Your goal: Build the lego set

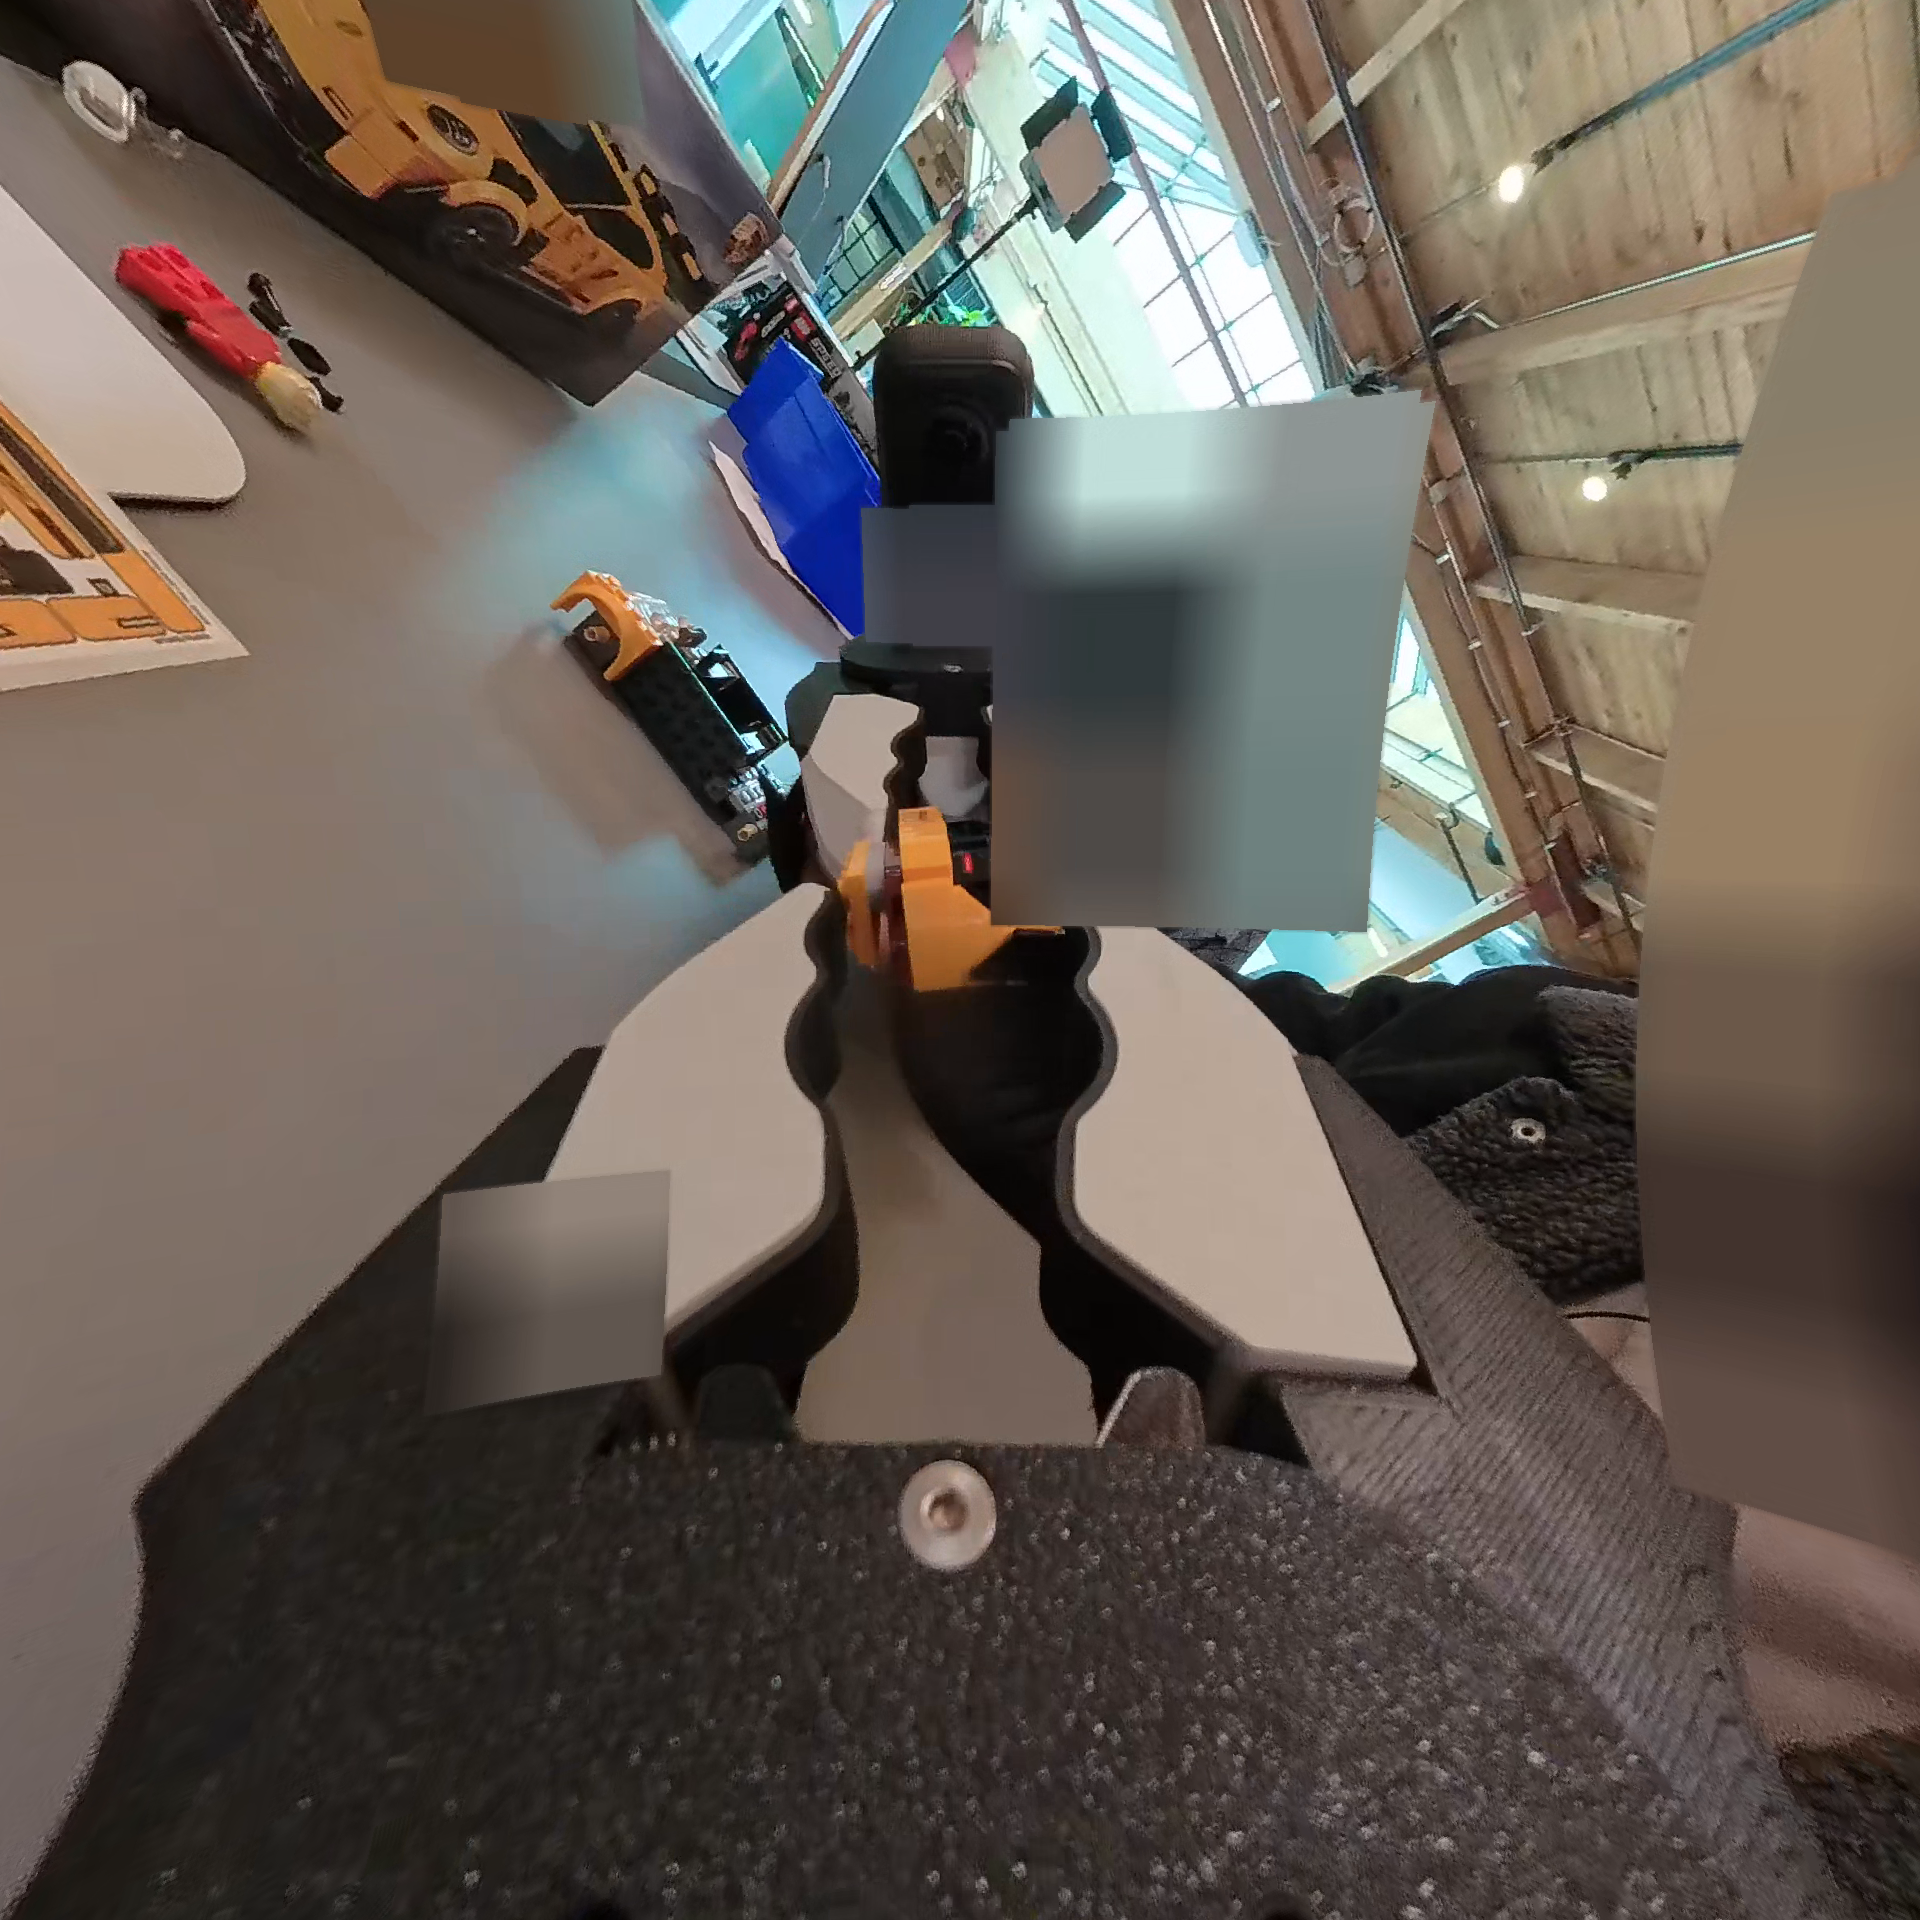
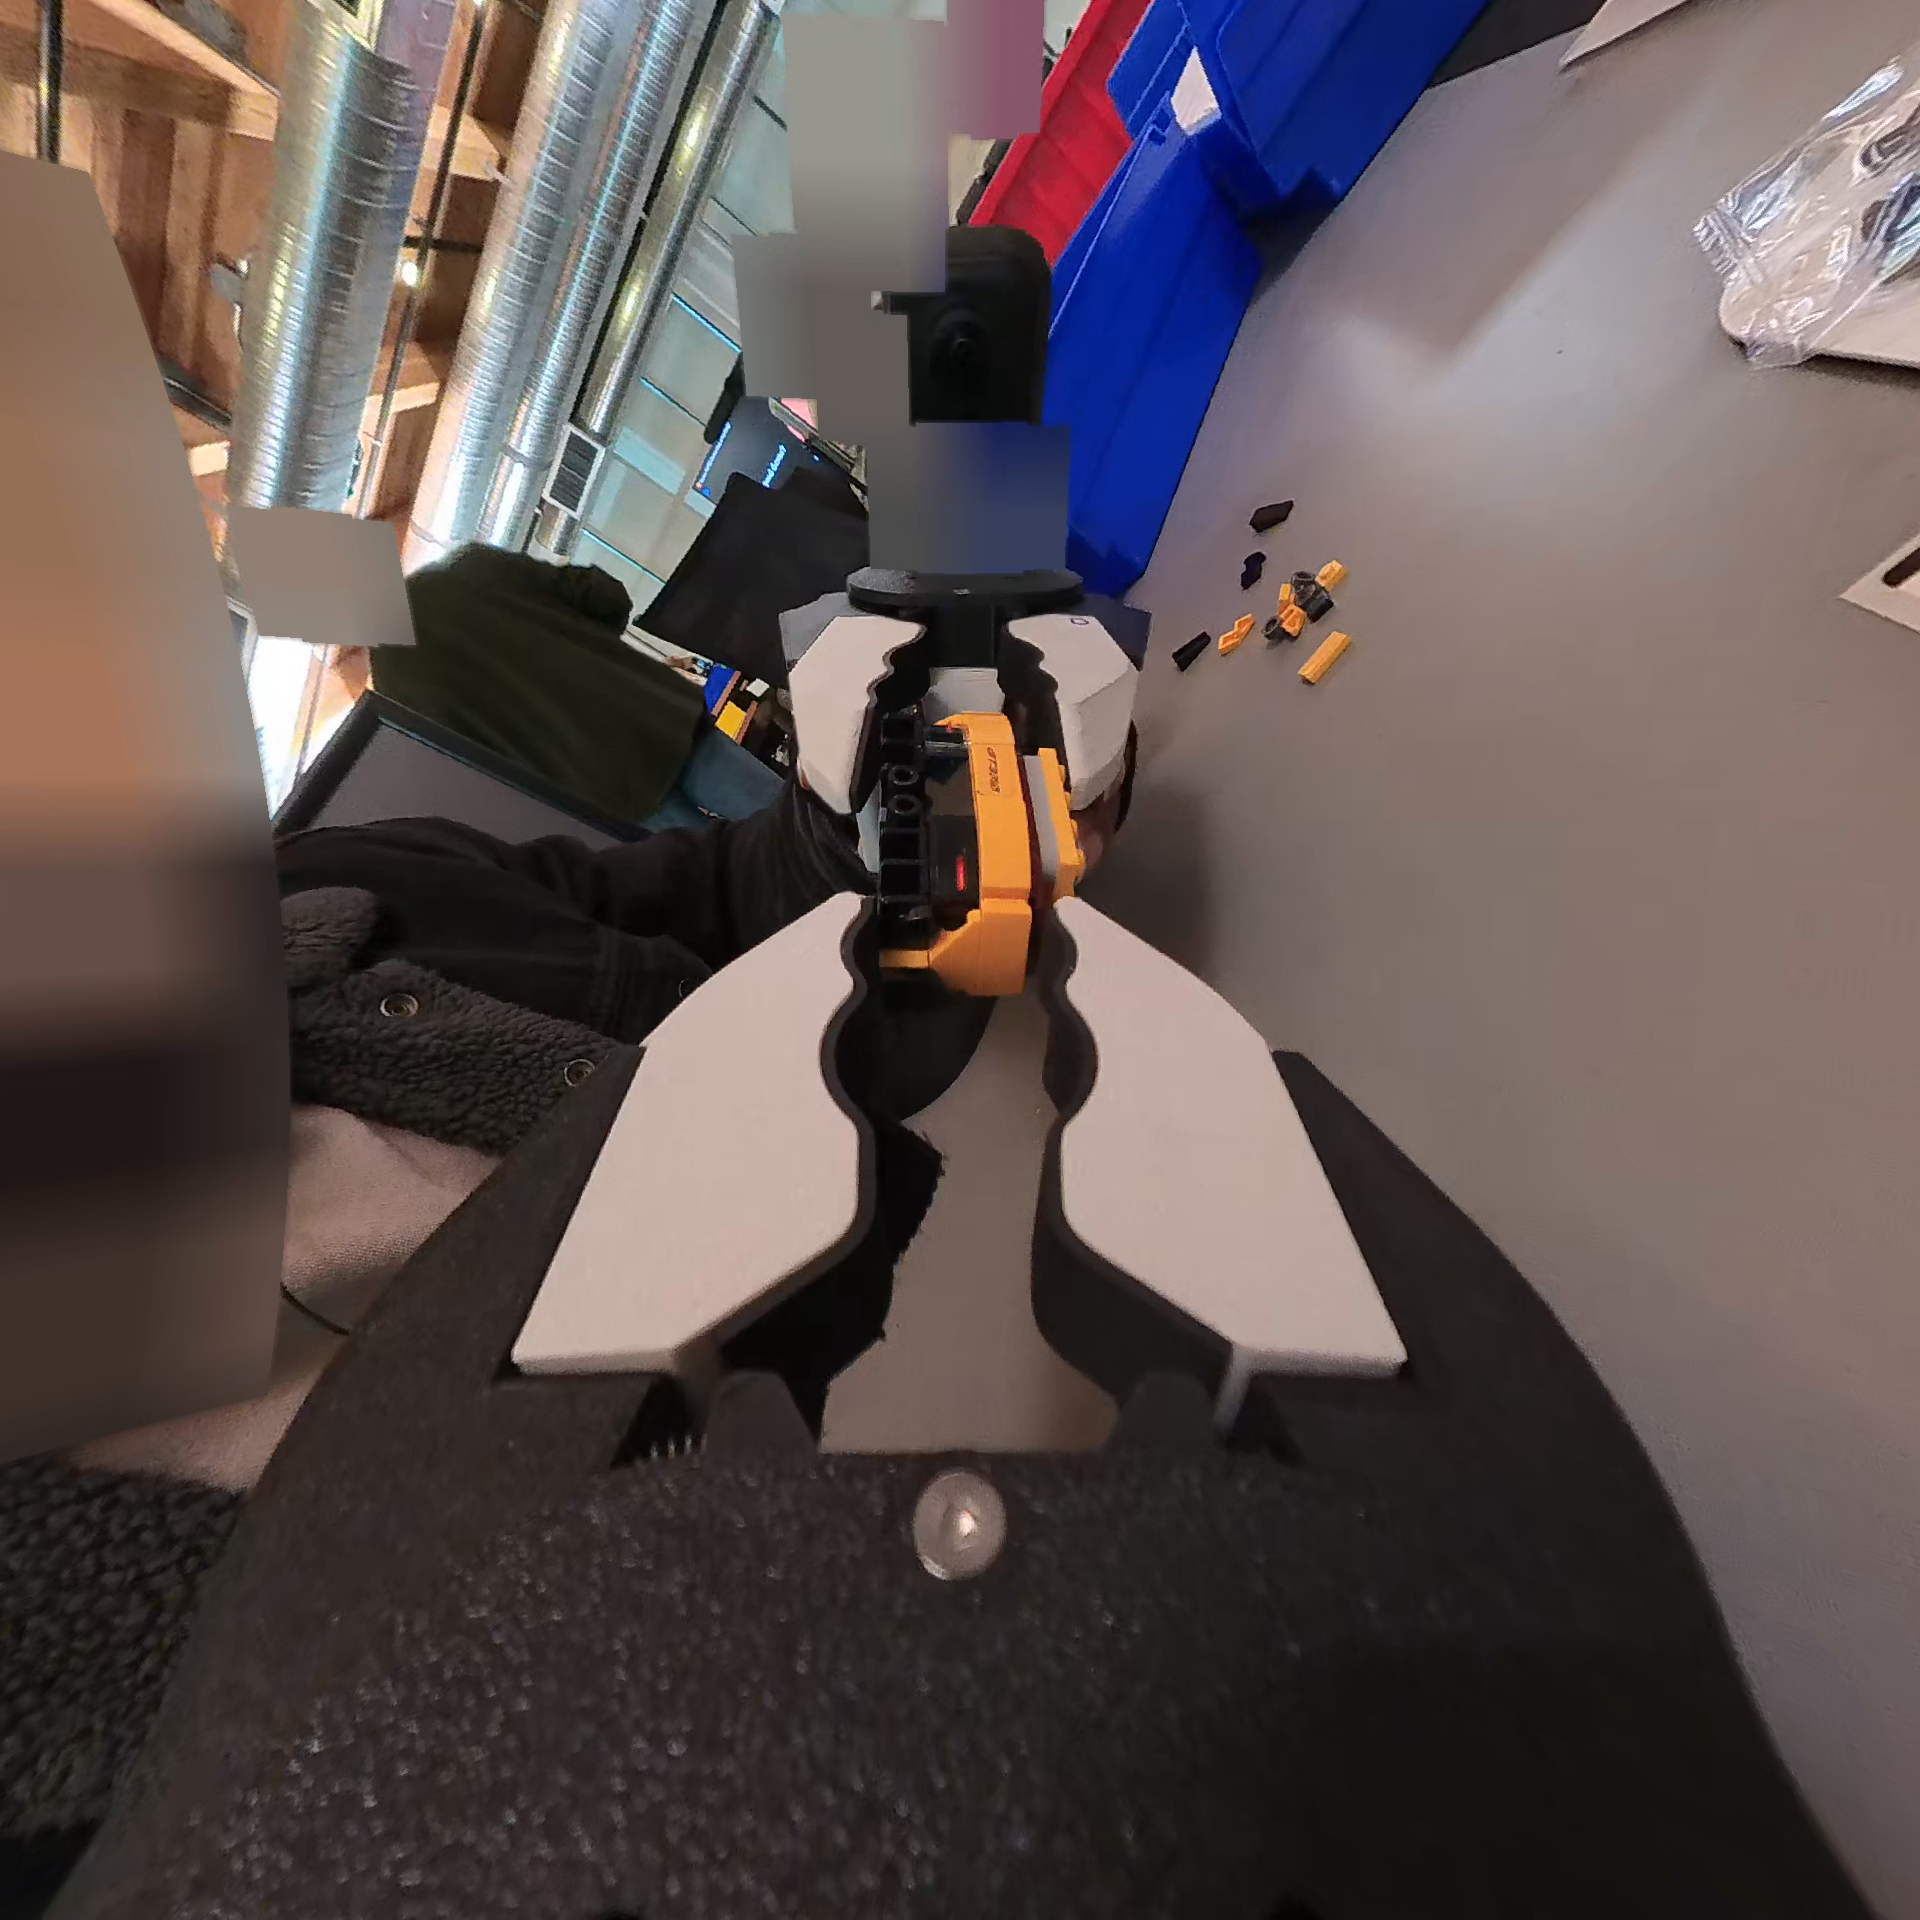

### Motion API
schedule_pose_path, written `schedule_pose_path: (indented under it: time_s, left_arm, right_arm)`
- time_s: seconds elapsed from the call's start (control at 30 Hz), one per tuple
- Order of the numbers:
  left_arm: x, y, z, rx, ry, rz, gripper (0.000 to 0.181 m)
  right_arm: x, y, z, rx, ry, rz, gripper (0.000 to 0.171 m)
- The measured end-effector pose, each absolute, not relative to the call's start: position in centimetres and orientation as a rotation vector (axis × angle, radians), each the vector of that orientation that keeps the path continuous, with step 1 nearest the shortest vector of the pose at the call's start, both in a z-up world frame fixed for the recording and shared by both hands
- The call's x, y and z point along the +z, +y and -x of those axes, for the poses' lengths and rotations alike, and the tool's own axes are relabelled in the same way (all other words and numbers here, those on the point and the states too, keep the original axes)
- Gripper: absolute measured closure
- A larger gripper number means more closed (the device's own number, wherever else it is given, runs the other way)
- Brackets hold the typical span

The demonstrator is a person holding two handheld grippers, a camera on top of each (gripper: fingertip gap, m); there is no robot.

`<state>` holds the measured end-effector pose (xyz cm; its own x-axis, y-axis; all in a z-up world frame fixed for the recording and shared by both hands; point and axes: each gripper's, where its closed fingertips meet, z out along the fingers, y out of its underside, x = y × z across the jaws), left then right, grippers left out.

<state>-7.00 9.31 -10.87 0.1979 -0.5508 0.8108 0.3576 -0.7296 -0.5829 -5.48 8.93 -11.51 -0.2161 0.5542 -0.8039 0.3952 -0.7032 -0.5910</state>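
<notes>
Orange-and-black subassembly point(image 2: 956, 852) held in mid-air above the table point(image 2: 1558, 1039), gripped from opposite ends by the jaws of the right gripper point(image 2: 961, 951) and left gripper point(image 1: 940, 961), probably to brace it for pressing; chassis point(image 1: 675, 717) and loose bricks point(image 2: 1288, 618) lie apart on the table

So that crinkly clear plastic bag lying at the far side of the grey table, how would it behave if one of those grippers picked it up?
The clear plastic bag looks thin and creased, so it would probably sag and fold rather than hold its shape. Its glossy film may slip between smooth fingers. Dark small pieces seem to sit inside, so they would likely slide to the lowest corner.
</notes>
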Motion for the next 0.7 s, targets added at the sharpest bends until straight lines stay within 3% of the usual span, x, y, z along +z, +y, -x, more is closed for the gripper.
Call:
schedule_pose_path:
  time_s: [0.33,0.57,0.7]
  left_arm:
    - [-10.8,9.4,7.2,-1.638,0.158,1.748,0.142]
    - [-11.7,10.3,7.5,-1.528,0.115,1.8,0.142]
    - [-12.3,10.2,7.1,-1.496,0.114,1.848,0.142]
  right_arm:
    - [-11.4,9.1,5.5,1.951,-1.226,1.804,0.141]
    - [-9.7,11.0,5.9,0.932,-1.455,1.256,0.13]
    - [-11.9,9.9,7.0,0.596,-1.588,1.141,0.127]
